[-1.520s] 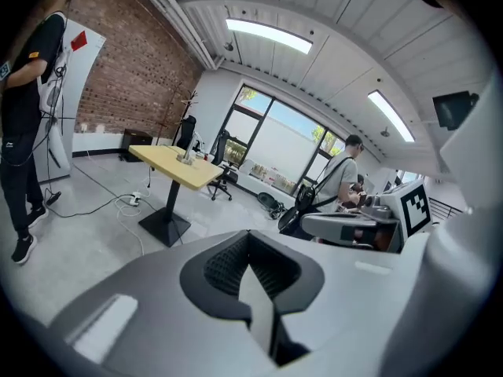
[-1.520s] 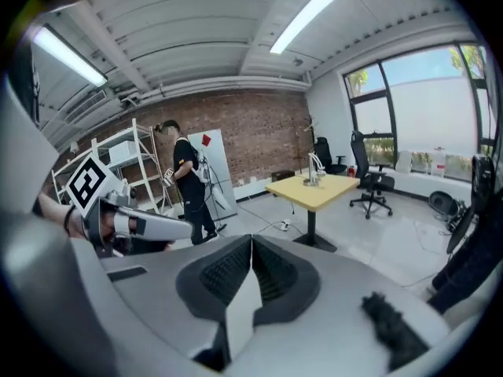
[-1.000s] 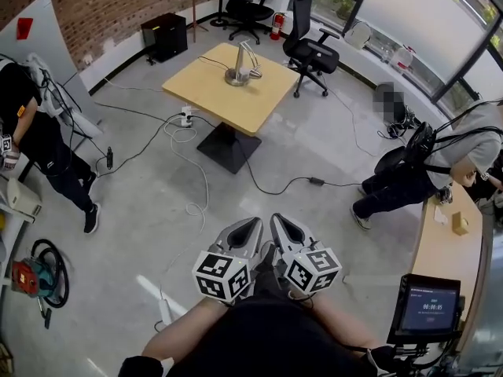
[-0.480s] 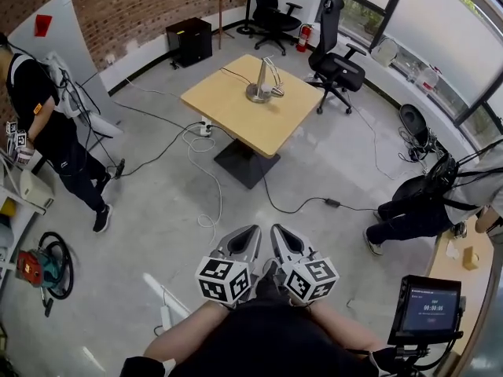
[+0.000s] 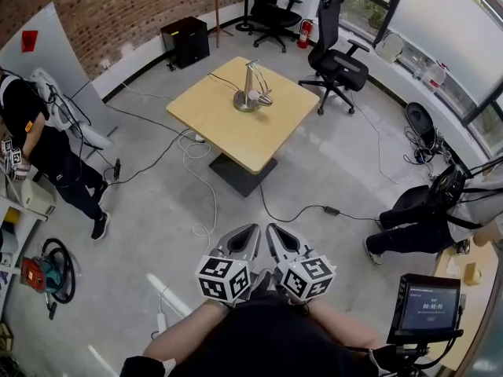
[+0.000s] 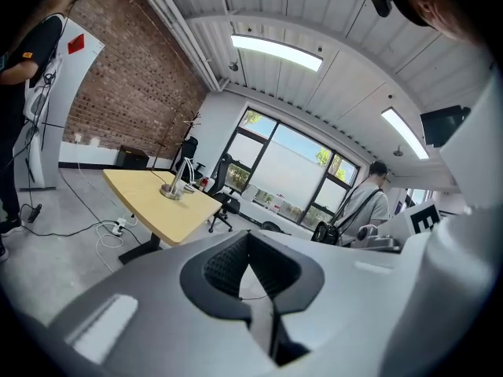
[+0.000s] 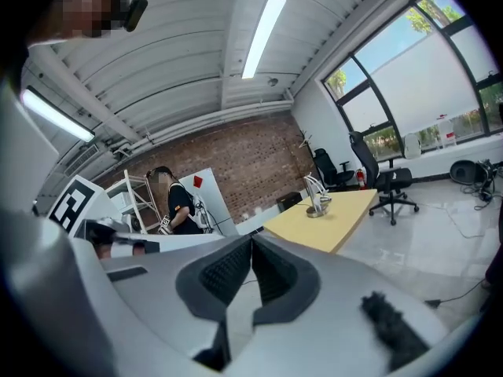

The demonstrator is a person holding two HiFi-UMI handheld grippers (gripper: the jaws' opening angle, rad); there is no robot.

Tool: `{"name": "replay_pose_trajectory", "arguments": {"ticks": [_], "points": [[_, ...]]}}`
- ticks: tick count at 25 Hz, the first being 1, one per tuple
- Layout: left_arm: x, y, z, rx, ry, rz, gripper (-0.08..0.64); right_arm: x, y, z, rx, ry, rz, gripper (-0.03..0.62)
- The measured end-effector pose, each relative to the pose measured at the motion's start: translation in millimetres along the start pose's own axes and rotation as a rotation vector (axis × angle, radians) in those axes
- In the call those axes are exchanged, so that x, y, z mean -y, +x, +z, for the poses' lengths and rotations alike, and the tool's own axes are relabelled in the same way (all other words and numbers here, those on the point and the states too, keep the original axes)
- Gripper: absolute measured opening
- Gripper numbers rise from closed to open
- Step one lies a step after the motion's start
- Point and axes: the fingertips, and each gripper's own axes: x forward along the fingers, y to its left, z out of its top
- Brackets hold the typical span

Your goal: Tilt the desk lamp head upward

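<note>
A silver desk lamp (image 5: pixel 250 93) stands on a yellow square table (image 5: pixel 228 120) far ahead of me, its head hanging low over its round base. It shows small in the left gripper view as lamp (image 6: pixel 177 185) and in the right gripper view as lamp (image 7: pixel 317 199). My left gripper (image 5: pixel 251 231) and right gripper (image 5: pixel 273 231) sit side by side close to my body, well short of the table. Both are shut with nothing held. The left gripper (image 6: pixel 248 240) and right gripper (image 7: pixel 251 243) show their jaws pressed together.
Cables (image 5: pixel 206 181) trail over the grey floor between me and the table. Office chairs (image 5: pixel 339 57) stand behind it, with a black cabinet (image 5: pixel 185 42) by the brick wall. One person (image 5: pixel 43 155) stands at left, another (image 5: pixel 428 218) crouches at right. A monitor (image 5: pixel 428 306) is at lower right.
The view has swung, so the table and lamp have shifted in the picture and sit a little lower. Both grippers stay shut and side by side. The crouching person sits nearer the right edge.
</note>
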Motion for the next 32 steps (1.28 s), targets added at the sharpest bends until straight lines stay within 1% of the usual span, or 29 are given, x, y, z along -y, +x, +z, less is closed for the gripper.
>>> {"name": "replay_pose_trajectory", "arguments": {"ticks": [6,10,15,19,22,26,32], "points": [[9,49,15,0.004,0.016,0.022,0.008,49,13,23,0.01,0.022,0.028,0.006],[9,68,19,0.005,0.016,0.031,0.008,66,21,30,0.011,0.026,0.04,0.006],[8,78,29,0.0,0.037,0.022,0.008,74,27,43,0.038,0.034,0.034,0.006],[7,113,36,-0.018,0.033,0.01,0.008,103,40,57,0.039,0.035,0.026,0.006],[-1,138,45,-0.027,0.033,-0.018,0.008,126,52,69,0.055,0.033,-0.013,0.006],[-13,173,63,-0.051,0.043,-0.077,0.008,160,73,86,0.072,0.051,-0.098,0.006],[-60,221,105,-0.067,0.038,-0.133,0.008,193,130,107,0.1,0.074,-0.182,0.006]]}}
